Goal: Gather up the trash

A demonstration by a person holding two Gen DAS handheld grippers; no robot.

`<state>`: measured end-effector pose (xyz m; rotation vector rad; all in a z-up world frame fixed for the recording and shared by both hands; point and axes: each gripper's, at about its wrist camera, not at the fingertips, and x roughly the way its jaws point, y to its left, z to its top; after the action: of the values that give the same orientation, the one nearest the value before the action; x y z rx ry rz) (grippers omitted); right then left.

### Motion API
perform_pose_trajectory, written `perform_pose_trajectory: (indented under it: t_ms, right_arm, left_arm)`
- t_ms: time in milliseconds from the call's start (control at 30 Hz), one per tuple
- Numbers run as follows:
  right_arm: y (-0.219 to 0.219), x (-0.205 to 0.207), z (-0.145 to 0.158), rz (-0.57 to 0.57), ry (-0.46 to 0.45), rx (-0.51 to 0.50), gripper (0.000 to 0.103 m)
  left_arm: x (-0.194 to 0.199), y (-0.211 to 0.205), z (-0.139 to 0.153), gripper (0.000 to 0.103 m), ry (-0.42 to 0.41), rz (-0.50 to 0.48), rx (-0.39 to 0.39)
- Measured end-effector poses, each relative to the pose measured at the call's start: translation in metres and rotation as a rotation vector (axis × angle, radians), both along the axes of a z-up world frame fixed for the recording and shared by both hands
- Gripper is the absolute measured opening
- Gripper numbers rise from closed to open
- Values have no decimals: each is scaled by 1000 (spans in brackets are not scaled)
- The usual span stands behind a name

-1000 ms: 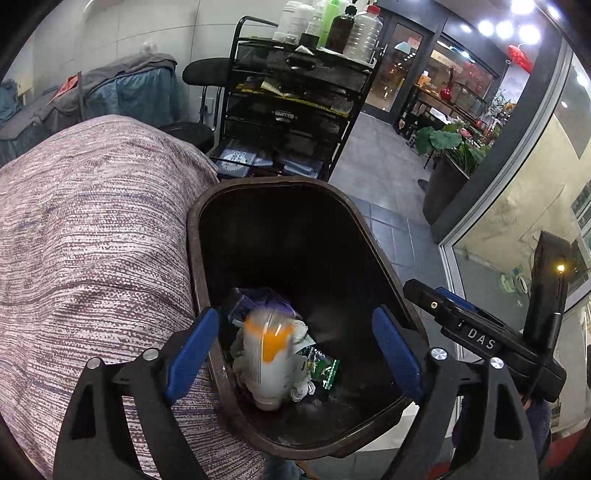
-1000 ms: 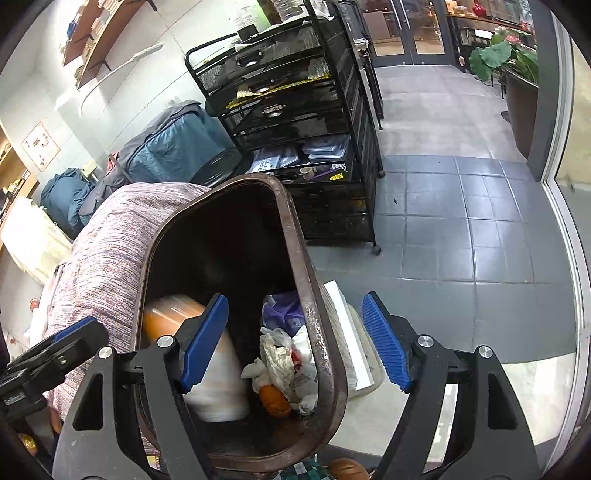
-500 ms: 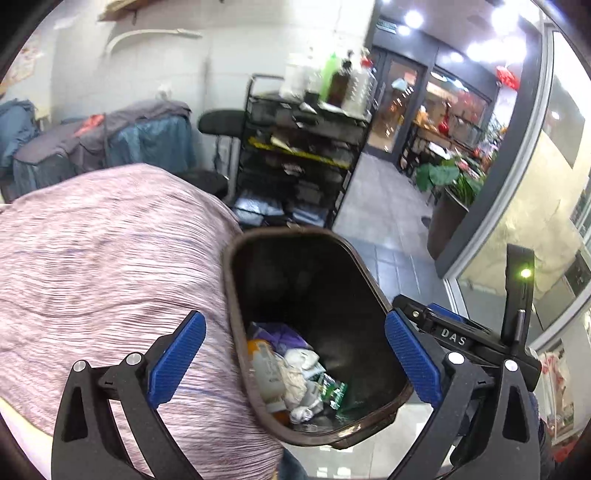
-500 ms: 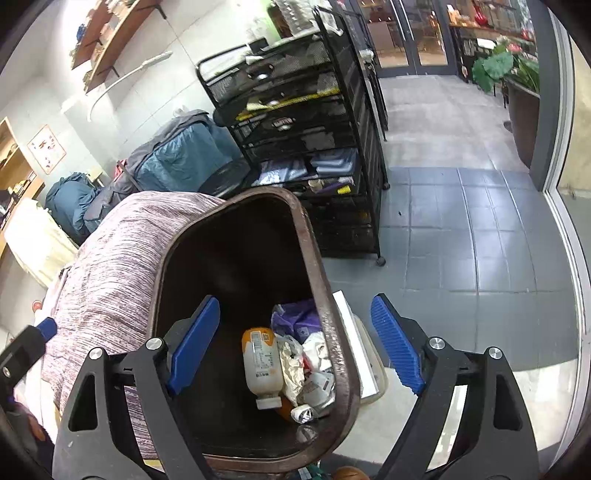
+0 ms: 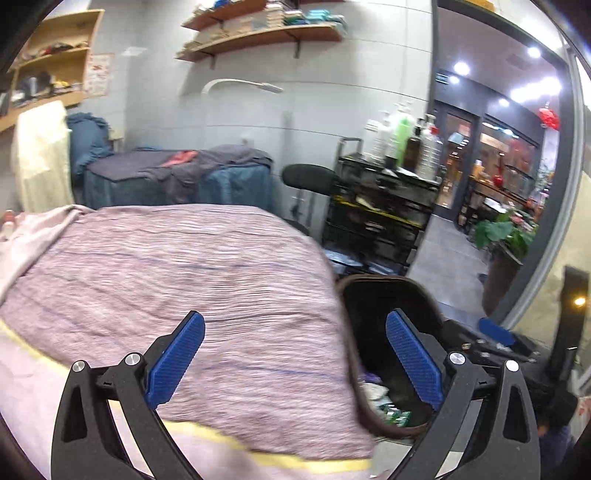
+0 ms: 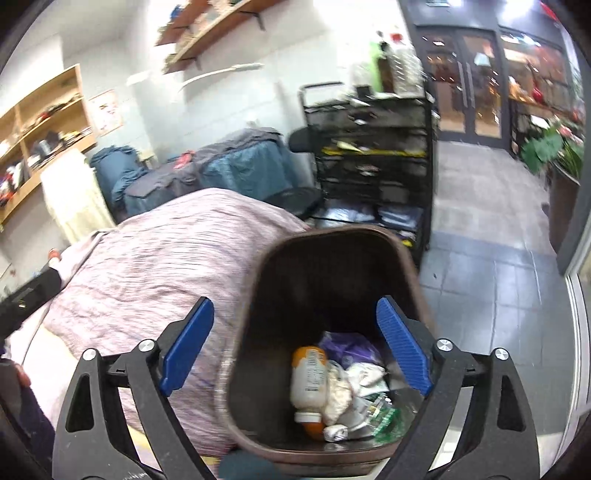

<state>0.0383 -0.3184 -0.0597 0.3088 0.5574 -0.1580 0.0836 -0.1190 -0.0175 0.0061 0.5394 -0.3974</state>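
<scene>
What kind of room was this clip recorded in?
Probably a massage or beauty treatment room in a shop: cloth-covered treatment beds, a black trolley carrying bottles, wall shelves of folded linens, and glass doors onto a lit storefront area.

you see a dark brown bin, a white bottle with orange ends, purple wrapper, blue ribbed pads, and a pink-grey streaked bedcover.

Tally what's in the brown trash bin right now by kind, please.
Inside the trash bin, as far as the right wrist view shows:
Plastic bottle: 1
Purple bag: 1
Green wrapper: 1
Crumpled white papers or tissues: at least 2; the pile hides any more
Total: at least 5
</scene>
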Motion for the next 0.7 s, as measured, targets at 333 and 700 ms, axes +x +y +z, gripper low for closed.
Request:
perform_pose_trajectory:
  t_ms: [333,700]
  right_arm:
    - [67,-7,20,95,-95,-56,97]
    - [118,-21,30,159,-151,-110,97]
  left_arm:
    - [-17,60,-2,97,-20,126,-15]
    - [-35,95,6,97,-102,241,6]
